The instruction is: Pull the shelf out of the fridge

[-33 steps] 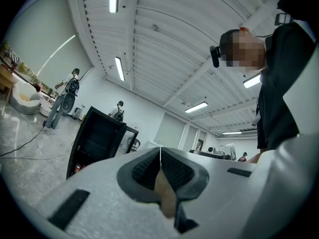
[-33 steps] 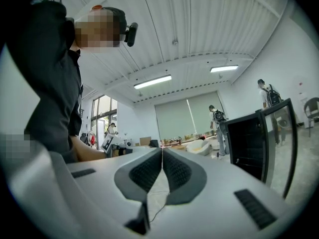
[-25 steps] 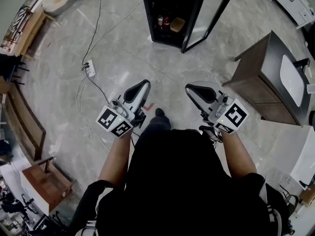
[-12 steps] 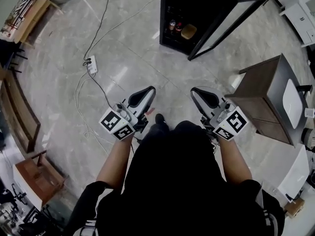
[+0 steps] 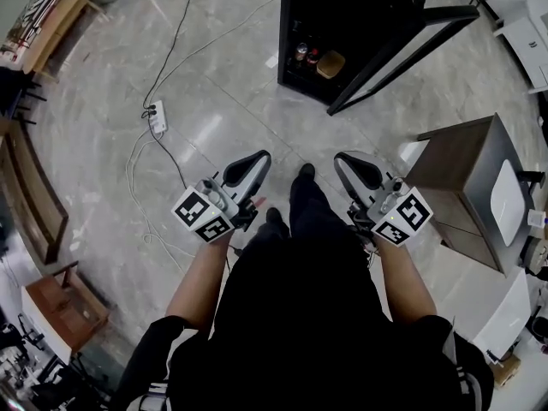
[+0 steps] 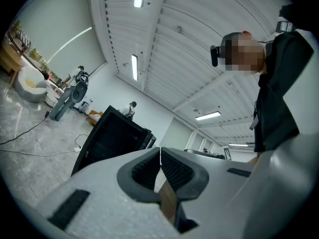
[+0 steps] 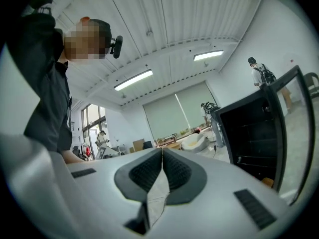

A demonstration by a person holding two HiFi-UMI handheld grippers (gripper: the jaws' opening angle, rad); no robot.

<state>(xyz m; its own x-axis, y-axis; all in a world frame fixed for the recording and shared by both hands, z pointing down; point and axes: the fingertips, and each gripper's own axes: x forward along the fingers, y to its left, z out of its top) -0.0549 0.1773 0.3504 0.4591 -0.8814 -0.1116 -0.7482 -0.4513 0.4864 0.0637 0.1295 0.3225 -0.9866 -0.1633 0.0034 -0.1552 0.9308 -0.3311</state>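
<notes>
A tall black fridge (image 5: pixel 351 24) stands ahead on the grey floor, its glass door (image 5: pixel 402 54) swung open to the right. On a low level inside sit two cans (image 5: pixel 306 55) and a yellowish pack (image 5: pixel 330 63); the shelves themselves are lost in the dark interior. The fridge also shows in the left gripper view (image 6: pixel 112 138) and in the right gripper view (image 7: pixel 249 133). My left gripper (image 5: pixel 259 159) and right gripper (image 5: pixel 344 161) are held at waist height, well short of the fridge. Both are shut with nothing between their pads, which meet in the left gripper view (image 6: pixel 160 156) and the right gripper view (image 7: pixel 162 156).
A dark wooden cabinet (image 5: pixel 467 191) with a white basin stands to the right. A power strip (image 5: pixel 157 118) and its cables lie on the floor at left. Wooden benches (image 5: pixel 34 195) line the left edge. The person's foot (image 5: pixel 306 175) steps forward between the grippers.
The person has walked closer to the fridge, which now looms larger at the top of the head view. A foot has swung forward. Both grippers stayed shut at waist height.
</notes>
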